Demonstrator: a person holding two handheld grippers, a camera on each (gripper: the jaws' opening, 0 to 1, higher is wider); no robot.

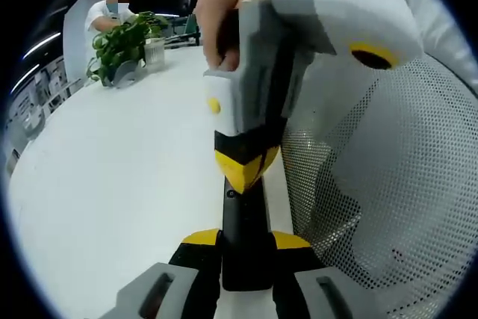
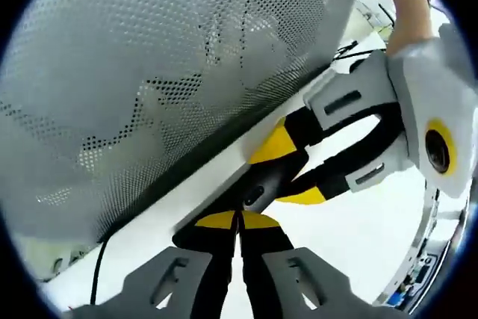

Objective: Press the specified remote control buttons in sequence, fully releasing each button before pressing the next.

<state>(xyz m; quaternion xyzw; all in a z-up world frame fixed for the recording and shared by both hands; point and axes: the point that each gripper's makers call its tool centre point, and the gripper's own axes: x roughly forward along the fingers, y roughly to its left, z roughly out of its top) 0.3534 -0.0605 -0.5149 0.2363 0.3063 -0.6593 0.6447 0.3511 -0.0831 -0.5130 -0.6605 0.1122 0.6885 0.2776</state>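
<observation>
Black remote control [image 1: 243, 237] sits clamped in the left gripper [image 1: 245, 248]; the right gripper [image 2: 239, 223] (jaws together) touches its end.

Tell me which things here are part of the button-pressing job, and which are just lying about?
Part of the job:
- remote control, held in the left gripper
- right gripper, tips closed together on the remote

Just lying about:
- potted plant
- mesh chair back
- white table
- person seated behind the plant

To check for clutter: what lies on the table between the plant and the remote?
Nothing: in the left gripper view, bare white table separates plant from remote.
</observation>
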